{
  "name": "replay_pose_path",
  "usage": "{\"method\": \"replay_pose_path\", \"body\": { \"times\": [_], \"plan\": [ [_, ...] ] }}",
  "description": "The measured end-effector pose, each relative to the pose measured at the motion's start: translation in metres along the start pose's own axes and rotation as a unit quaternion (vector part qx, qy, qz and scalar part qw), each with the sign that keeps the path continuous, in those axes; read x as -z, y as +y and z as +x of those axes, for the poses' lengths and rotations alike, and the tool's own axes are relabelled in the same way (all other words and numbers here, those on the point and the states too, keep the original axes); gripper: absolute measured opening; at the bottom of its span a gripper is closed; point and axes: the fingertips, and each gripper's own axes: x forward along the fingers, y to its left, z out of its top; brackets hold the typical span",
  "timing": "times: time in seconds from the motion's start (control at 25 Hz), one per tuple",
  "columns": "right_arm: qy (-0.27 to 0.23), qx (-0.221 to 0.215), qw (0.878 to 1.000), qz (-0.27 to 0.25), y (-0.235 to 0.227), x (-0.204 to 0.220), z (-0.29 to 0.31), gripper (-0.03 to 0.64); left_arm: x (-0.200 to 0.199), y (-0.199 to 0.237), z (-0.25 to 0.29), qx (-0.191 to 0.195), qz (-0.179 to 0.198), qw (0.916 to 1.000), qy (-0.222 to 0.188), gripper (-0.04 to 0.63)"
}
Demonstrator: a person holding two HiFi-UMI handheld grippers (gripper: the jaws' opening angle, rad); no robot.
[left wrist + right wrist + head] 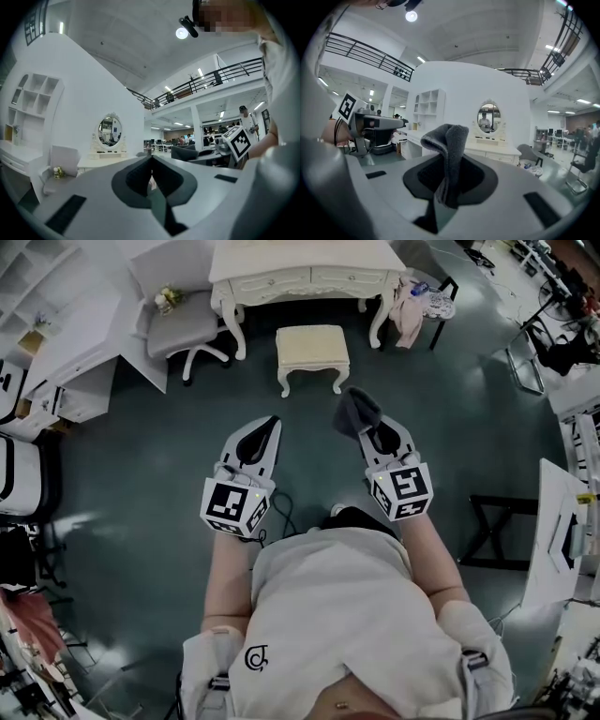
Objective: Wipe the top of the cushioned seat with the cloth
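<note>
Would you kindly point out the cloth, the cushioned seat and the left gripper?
cloth (356,411), head view, middle of its bunched grey fold.
cushioned seat (312,343), head view, centre of its cream top.
left gripper (271,425), head view, where its closed jaw tips meet.

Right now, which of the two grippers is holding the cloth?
The right gripper: its jaws are shut on the grey cloth. The left gripper is shut with nothing between its jaws.

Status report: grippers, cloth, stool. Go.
Left hand-held gripper shut, empty. Right hand-held gripper shut on grey cloth. Cushioned stool ahead, untouched, seat top bare. Nothing seen in the way.
</note>
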Motion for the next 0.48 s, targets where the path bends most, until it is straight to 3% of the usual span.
{"method": "replay_pose_path", "body": {
  "times": [0.2, 0.48],
  "plan": [
    [0.013, -0.01, 1.0, -0.003, -0.005, 0.007, 0.018, 0.075, 0.011, 0.011, 0.013, -0.006, -0.009, 0.9999, 0.008, 0.014],
    [0.053, -0.019, 0.998, 0.007, -0.049, 0.026, 0.081, 0.077, 0.021, 0.048, 0.066, -0.026, -0.011, 0.9994, 0.019, 0.014]
  ]
}}
